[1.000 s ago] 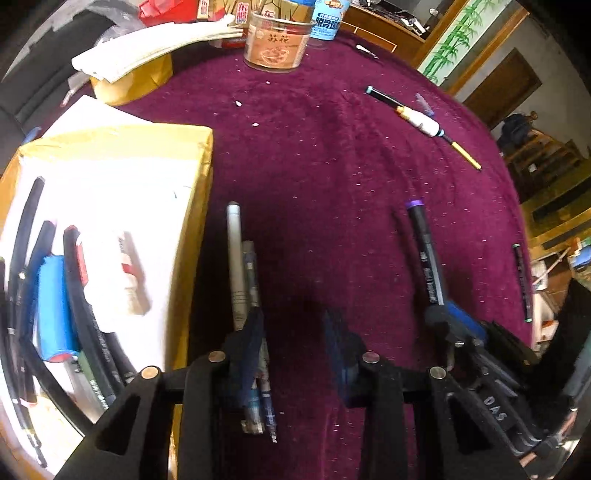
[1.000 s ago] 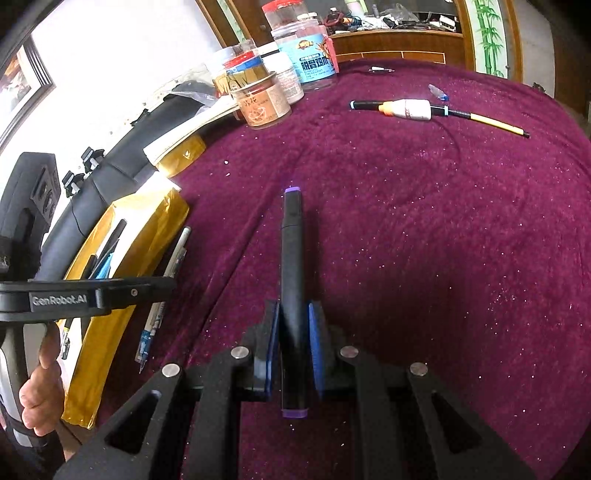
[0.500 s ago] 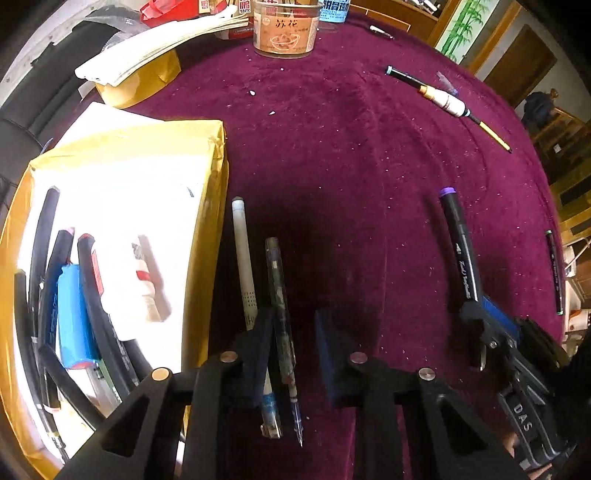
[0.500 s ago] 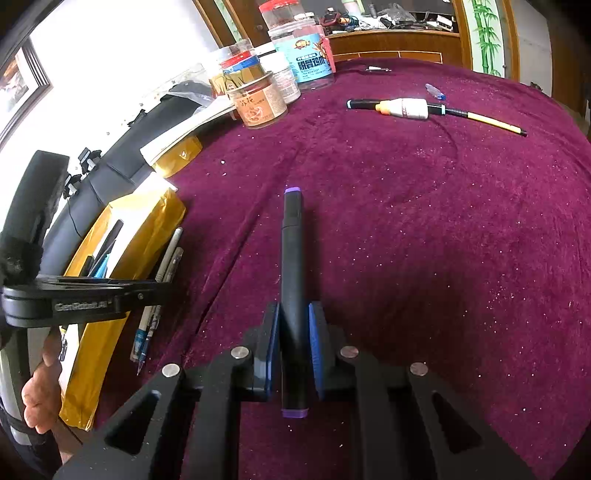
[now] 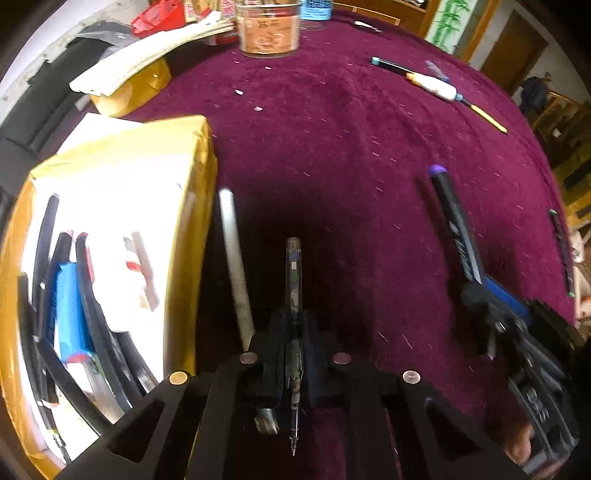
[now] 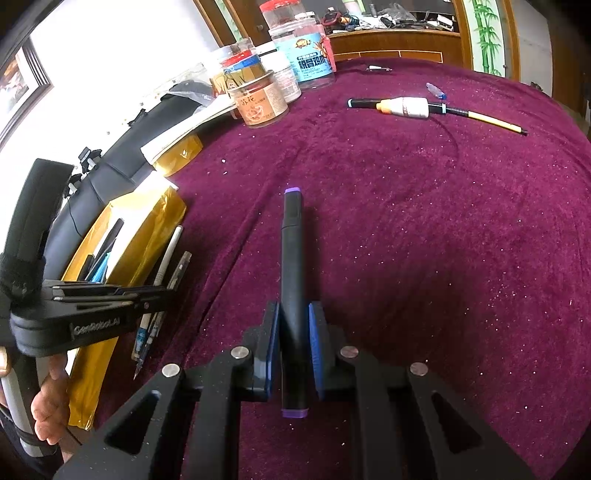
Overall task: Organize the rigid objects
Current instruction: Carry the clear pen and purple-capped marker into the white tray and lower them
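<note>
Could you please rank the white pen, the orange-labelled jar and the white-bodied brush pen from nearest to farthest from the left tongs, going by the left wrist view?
1. White pen: just left of the left tongs, beside the gold box.
2. White-bodied brush pen: far right on the cloth.
3. Orange-labelled jar: far edge, ahead; close to the brush pen's range.

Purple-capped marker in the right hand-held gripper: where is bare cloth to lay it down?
Bare maroon cloth spreads ahead of the purple-capped marker, bordered far off by the white-bodied tool and the jars. A narrower strip lies between the marker and the clear pen. It is crowded at the gold tray, with the white pen alongside.
</note>
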Demonstrator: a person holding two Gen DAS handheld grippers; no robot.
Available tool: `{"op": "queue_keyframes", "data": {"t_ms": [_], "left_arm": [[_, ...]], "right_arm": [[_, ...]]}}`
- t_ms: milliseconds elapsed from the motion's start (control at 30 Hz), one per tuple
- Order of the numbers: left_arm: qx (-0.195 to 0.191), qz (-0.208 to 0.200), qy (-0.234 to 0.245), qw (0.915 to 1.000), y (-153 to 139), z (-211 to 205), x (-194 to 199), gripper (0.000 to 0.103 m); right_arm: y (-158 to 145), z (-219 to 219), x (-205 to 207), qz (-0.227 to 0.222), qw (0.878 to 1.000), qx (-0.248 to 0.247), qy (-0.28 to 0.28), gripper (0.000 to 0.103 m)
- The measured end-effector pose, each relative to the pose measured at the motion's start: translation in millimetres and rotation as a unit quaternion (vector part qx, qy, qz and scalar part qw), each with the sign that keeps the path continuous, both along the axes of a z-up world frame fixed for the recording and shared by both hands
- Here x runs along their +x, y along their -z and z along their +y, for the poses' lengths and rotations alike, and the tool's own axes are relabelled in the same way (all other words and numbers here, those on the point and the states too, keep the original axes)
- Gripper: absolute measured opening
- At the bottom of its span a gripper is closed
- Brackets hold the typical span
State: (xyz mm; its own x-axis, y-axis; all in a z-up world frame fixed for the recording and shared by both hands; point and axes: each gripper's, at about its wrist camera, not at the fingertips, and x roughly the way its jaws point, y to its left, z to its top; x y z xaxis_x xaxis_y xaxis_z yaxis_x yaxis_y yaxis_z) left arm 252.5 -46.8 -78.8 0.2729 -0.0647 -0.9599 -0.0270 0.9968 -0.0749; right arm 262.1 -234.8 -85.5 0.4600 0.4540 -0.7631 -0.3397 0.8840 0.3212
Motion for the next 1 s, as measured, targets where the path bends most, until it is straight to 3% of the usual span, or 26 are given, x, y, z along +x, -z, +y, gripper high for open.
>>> {"op": "queue_keyframes", "data": {"t_ms": [133, 200, 333, 433, 533, 733, 1000], "left_arm": [[-0.084, -0.021, 0.002, 0.9963, -20.5, 8.0, -32.6, 0.007], [-0.142, -0.036, 0.003, 0.9892, -37.5, 14.4, -57.2, 0.007], [-0.195, -0.071, 0.01, 0.9783, -67.9, 28.1, -105.2, 0.007], [-0.201, -0.097, -0.013, 0.9747, -85.1, 59.5, -127.6, 0.007], [-0.192, -0.128, -0.075, 0.9702, -94.4, 112.7, -148.8, 0.007], [-0.196, -0.135, -0.159, 0.9582, -79.5, 184.4, -175.9, 0.007], [-0.197, -0.155, -0.188, 0.9495, -62.1, 204.7, -175.2, 0.007]], "right_arm": [[-1.8, -0.8, -1.4, -0.004, 1.0, 0.008, -0.003, 0.015], [-3.1, -0.5, -3.2, -0.007, 1.0, 0.014, -0.009, 0.015], [-7.5, 6.7, -9.0, -0.021, 0.999, 0.026, -0.034, 0.015], [-11.4, 12.8, -13.7, -0.04, 0.998, 0.026, -0.051, 0.015], [-15.6, 17.5, -19.5, -0.06, 0.996, 0.029, -0.064, 0.015], [-36.6, 36.2, -42.4, -0.092, 0.992, 0.031, -0.087, 0.015], [-64.3, 139.9, -104.9, -0.067, 0.972, 0.062, -0.217, 0.015]]}}
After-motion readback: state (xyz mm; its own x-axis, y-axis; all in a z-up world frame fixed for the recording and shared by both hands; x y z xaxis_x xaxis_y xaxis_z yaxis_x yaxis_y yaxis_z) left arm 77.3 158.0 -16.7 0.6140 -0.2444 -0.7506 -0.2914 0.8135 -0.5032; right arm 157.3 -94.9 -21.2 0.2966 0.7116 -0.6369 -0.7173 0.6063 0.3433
